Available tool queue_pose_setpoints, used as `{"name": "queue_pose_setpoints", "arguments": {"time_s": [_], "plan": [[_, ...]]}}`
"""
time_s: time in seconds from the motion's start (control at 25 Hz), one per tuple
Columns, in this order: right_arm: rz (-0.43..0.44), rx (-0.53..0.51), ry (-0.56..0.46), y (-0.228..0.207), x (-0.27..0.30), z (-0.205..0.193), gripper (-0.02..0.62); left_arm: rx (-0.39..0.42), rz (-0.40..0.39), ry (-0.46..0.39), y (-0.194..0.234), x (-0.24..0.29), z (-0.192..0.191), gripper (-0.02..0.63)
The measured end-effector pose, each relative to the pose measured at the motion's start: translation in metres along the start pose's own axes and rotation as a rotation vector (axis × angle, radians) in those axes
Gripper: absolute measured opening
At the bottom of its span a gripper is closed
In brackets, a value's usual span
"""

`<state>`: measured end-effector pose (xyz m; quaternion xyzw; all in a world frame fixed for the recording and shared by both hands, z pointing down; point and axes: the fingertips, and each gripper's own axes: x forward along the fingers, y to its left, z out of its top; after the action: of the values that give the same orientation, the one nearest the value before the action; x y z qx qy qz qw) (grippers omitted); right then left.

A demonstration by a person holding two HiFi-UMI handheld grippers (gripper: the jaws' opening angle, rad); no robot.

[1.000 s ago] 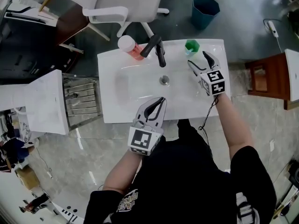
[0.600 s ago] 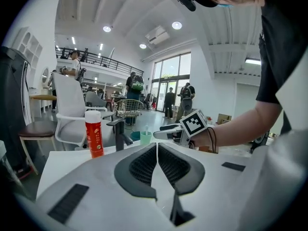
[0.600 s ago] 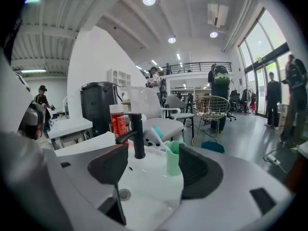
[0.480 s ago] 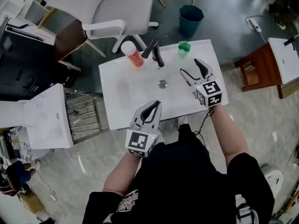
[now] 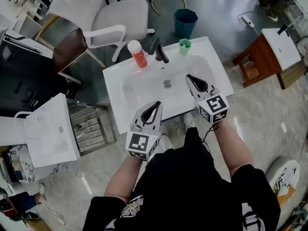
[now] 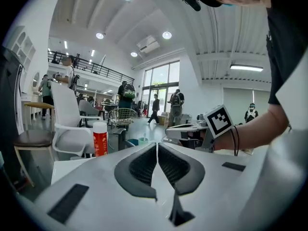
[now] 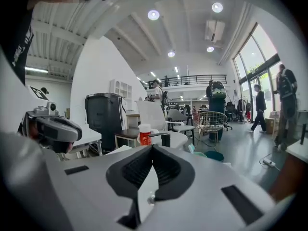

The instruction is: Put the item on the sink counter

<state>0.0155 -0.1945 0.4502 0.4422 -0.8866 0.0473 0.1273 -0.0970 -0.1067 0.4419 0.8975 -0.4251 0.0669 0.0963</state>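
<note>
The small green plastic cup (image 5: 185, 44) is noted upright on the back rim of the white sink counter (image 5: 113, 85), just right of the black faucet (image 5: 161, 52); a red bottle with a white cap (image 5: 138, 54) is set at the faucet's left. The right claw (image 5: 189, 77), held over the basin apart from the cup, has just been closed, with nothing between its jaws. The left claw (image 5: 155, 105) is seen pressed together and empty at the counter's front edge.

Left tongs (image 6: 157, 147) pressed together, empty; beyond, red bottle (image 6: 100, 139) at left before white chair (image 6: 67, 129); marker cube (image 6: 219, 121) at right.
</note>
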Motion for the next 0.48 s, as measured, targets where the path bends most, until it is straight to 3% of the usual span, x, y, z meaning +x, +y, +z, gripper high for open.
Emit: {"name": "queue_pose_setpoints", "arguments": {"time_s": [0.48], "plan": [[0.029, 0.030, -0.003, 0.073, -0.044, 0.010, 0.054, -0.012, -0.020, -0.009, -0.001, -0.032, -0.005, 0.021]]}}
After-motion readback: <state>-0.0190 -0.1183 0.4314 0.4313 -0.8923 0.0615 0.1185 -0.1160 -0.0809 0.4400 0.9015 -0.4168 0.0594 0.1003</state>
